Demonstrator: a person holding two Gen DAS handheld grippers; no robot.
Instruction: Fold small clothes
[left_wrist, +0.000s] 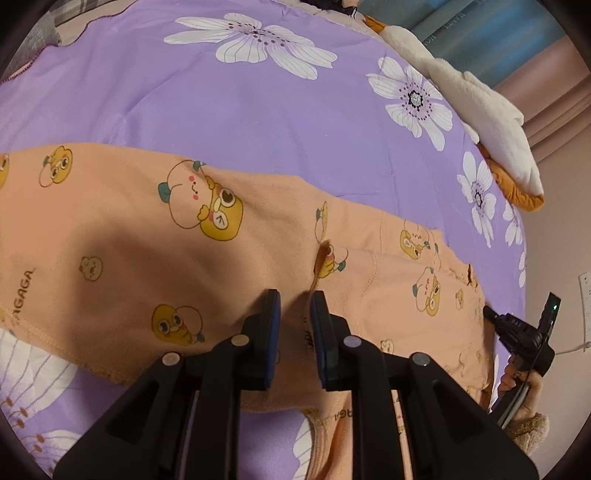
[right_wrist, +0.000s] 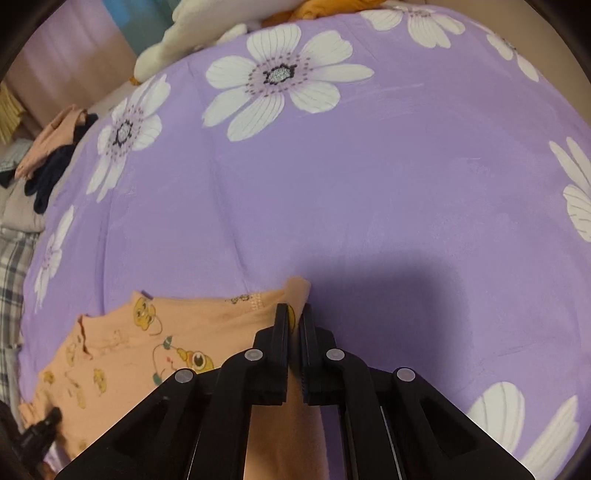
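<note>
An orange garment (left_wrist: 229, 266) printed with yellow cartoon characters lies spread on a purple bedsheet (left_wrist: 229, 110) with white flowers. My left gripper (left_wrist: 295, 306) is narrowly closed over a raised fold of this garment, and the cloth runs between its blue pads. In the right wrist view the right gripper (right_wrist: 294, 314) is shut on the garment's (right_wrist: 122, 354) far corner, pinching the hem just above the sheet (right_wrist: 369, 184). A person's hand (left_wrist: 517, 376) holding the right gripper shows at the garment's right edge in the left wrist view.
A white and orange plush toy (left_wrist: 469, 99) lies along the bed's far right edge. A pile of pink and dark clothes (right_wrist: 55, 147) sits off the bed's left side, beside plaid fabric (right_wrist: 11, 277). A wall socket (left_wrist: 585, 291) is at the right.
</note>
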